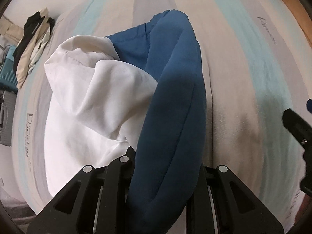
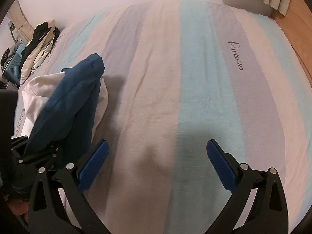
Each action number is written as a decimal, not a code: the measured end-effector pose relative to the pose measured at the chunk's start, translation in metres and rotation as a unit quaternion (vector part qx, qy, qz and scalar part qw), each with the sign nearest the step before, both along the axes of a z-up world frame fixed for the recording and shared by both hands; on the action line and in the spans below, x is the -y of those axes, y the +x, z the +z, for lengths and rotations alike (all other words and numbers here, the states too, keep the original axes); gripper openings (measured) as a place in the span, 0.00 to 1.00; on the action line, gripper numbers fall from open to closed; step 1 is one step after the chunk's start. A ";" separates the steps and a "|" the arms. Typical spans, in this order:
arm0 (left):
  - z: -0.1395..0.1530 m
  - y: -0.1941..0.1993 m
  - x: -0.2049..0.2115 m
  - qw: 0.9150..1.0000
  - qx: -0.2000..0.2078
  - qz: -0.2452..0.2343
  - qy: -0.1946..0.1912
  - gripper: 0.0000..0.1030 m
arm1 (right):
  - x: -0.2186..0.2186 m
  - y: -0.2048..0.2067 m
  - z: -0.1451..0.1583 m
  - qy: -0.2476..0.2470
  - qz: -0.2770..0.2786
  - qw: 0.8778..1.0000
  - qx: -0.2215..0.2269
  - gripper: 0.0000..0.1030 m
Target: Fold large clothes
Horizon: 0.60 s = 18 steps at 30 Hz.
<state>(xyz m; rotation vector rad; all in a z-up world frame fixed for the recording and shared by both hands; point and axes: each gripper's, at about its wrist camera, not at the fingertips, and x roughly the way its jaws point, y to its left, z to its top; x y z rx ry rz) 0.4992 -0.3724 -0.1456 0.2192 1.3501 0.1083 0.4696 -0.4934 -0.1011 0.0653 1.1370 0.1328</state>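
The left gripper (image 1: 163,175) is clamping a blue and white garment (image 1: 175,101) near the left edge of a striped bed (image 2: 195,78). The garment's blue fold is running lengthwise away from the jaws toward the far edge, its white part bunching leftward. The right gripper (image 2: 157,163) is hovering wide apart over bare sheet, holding nothing. A beige and black jacket (image 2: 39,44) is lying at the far-left corner.

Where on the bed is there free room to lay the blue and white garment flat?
The striped bedcover lies bare from the garment across to the word "Parisian" and the wooden edge. It is crowded at the far left corner, where a black-and-cream jacket lies.
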 end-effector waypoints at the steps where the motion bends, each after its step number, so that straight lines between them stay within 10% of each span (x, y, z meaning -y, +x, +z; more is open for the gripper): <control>1: -0.004 0.001 0.002 1.000 0.001 0.000 0.003 0.16 | 0.002 0.001 -0.002 0.000 0.001 1.000 -0.003 0.93; 11: -0.037 0.009 0.014 0.999 0.005 0.004 0.039 0.25 | 0.034 -0.005 -0.014 -0.007 -0.018 1.000 -0.017 0.93; 15: -0.036 0.010 0.016 1.000 0.015 0.020 0.002 0.58 | 0.047 -0.010 -0.020 -0.010 -0.024 0.999 -0.026 0.93; 18: -0.036 0.011 0.020 0.999 0.020 0.027 0.001 0.64 | 0.055 -0.015 -0.025 -0.012 -0.026 0.999 -0.032 0.93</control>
